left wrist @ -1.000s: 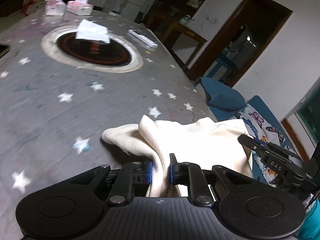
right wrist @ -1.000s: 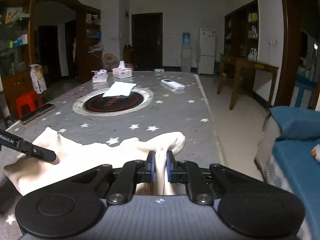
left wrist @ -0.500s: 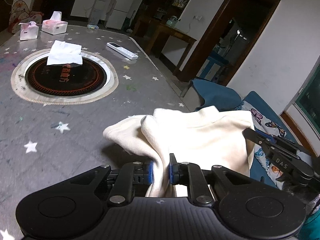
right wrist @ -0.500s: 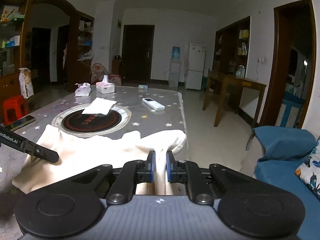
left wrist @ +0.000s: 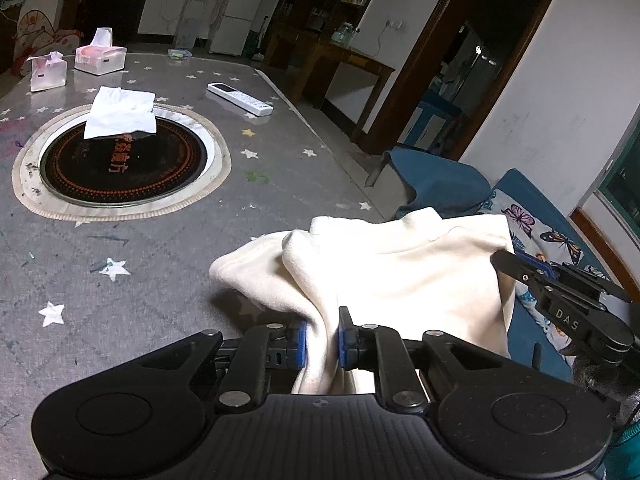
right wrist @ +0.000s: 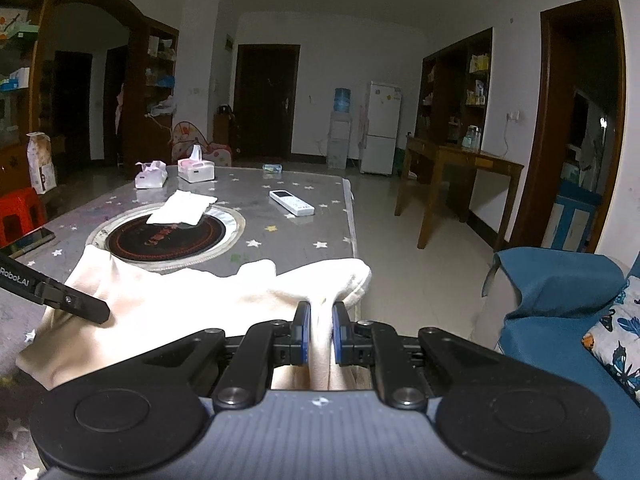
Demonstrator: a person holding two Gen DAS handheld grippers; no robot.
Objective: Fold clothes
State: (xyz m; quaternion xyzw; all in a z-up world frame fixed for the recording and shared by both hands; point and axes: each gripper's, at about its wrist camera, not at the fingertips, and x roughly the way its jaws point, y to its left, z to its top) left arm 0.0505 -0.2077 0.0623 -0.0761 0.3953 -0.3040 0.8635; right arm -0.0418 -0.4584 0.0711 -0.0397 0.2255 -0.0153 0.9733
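Note:
A cream garment [left wrist: 400, 272] hangs stretched between my two grippers above the near edge of the grey star-patterned table [left wrist: 160, 240]. My left gripper [left wrist: 322, 340] is shut on a bunched fold of it at its left end. My right gripper [right wrist: 319, 334] is shut on the garment [right wrist: 192, 304] at its right end. The right gripper also shows in the left wrist view [left wrist: 560, 304], and the left gripper shows at the left edge of the right wrist view [right wrist: 56, 294]. The garment's lower part is hidden behind the gripper bodies.
On the table are a round black cooktop [left wrist: 120, 164] with a white cloth [left wrist: 120, 112] on it, a white remote [left wrist: 240, 98], two tissue packs [left wrist: 100, 58] and a phone [right wrist: 30, 240]. A blue sofa [right wrist: 560, 292] stands at the right, a wooden desk [right wrist: 460, 168] beyond it.
Both grippers have risen and tilted up with the garment, lifting it off the table; more of the room and the far table shows now. Both stay shut on the cloth.

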